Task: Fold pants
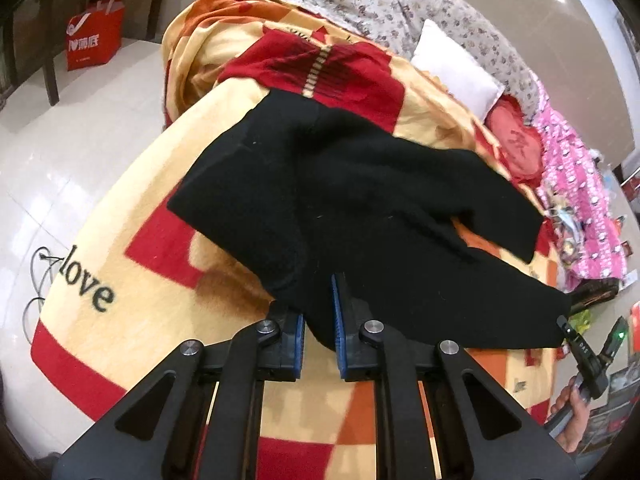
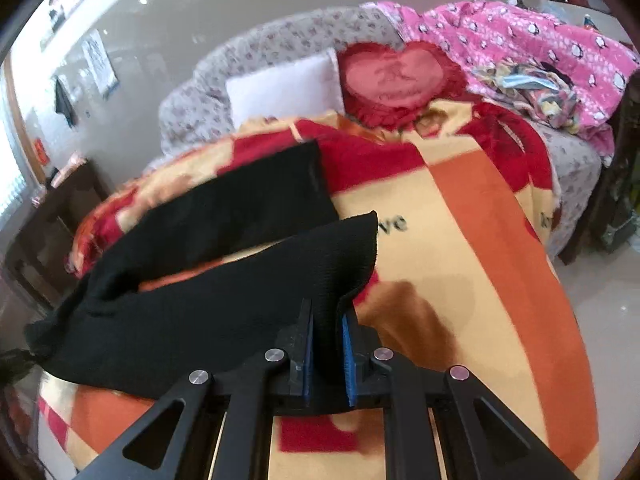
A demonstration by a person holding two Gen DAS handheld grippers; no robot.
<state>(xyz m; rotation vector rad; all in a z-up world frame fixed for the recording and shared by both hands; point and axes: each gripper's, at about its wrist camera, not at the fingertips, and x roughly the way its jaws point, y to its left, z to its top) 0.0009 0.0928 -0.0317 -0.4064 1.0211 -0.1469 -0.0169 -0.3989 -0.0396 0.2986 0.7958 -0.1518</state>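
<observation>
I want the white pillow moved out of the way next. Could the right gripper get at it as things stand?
Probably not yet. The right gripper is shut on the black pants, and the white pillow lies far across the blanket. It would have to let go and reach over first.

Red bag — white pillow — heart cushion.

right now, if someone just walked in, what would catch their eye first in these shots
The black pants sprawl across the middle of a loud yellow, red and orange blanket, with the left gripper and the right gripper each pinching a fold of the fabric at the near edge. Behind them, a red heart-shaped cushion sits beside a white pillow, and a pink penguin-print blanket lies heaped at the far right.
</observation>
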